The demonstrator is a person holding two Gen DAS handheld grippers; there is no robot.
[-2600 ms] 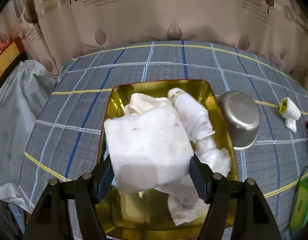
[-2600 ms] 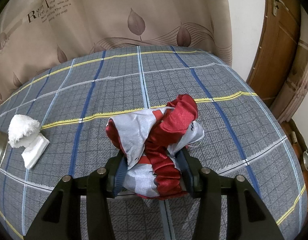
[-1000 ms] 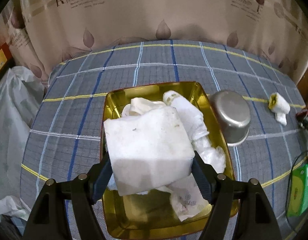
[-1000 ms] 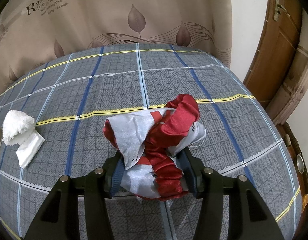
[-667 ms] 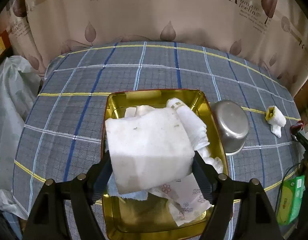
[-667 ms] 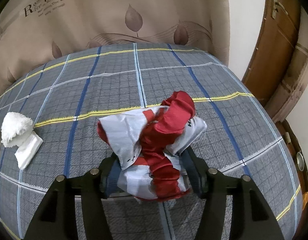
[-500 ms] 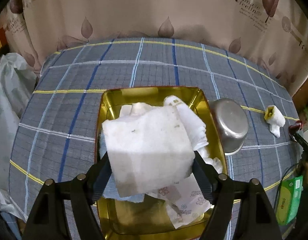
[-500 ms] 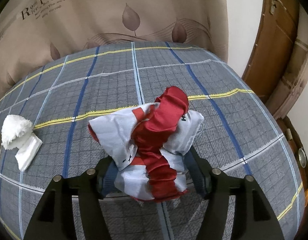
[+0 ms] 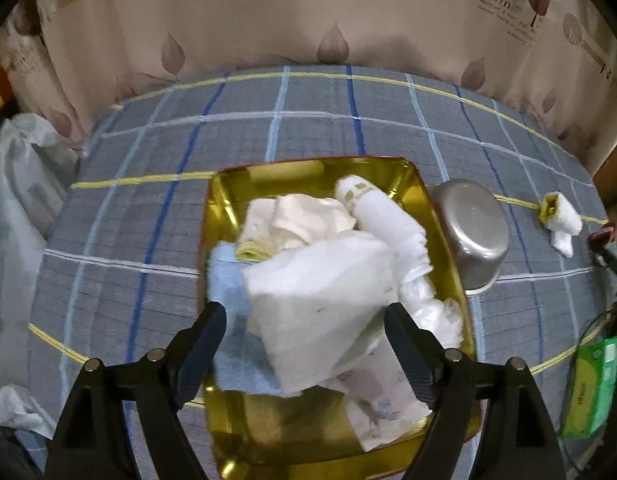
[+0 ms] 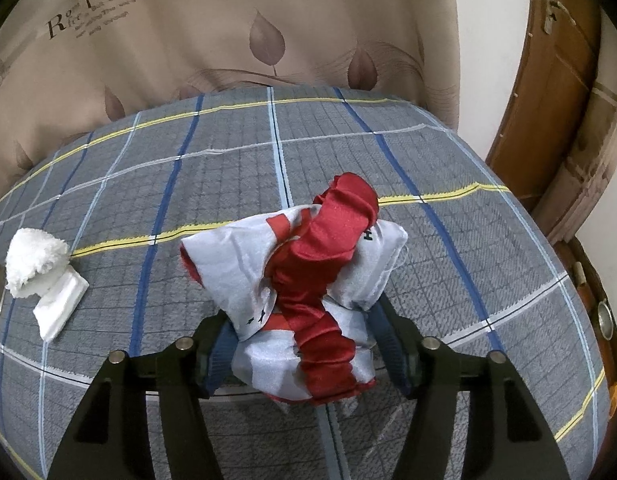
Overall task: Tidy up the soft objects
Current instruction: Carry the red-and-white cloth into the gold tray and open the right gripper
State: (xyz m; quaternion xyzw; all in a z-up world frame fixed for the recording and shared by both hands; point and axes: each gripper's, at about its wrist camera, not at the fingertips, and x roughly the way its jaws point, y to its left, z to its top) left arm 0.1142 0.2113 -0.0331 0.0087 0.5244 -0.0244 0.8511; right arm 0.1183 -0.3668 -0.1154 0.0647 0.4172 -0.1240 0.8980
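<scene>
A gold tray sits on the checked cloth and holds several white and cream soft cloths and a pale blue one. A folded white cloth lies tilted on the pile, between the spread fingers of my left gripper, which is open and above the tray. My right gripper is shut on a red and white cloth bundle and holds it over the table. A rolled white sock lies on the table at the left, and it also shows in the left wrist view.
A steel bowl stands just right of the tray. A green packet lies at the table's right edge. A curtain hangs behind the table, a wooden door is at the right, and plastic bags are at the left.
My left gripper has opened and the folded white cloth has dropped onto the pile in the tray, tilting. My right gripper has lifted the red and white bundle slightly.
</scene>
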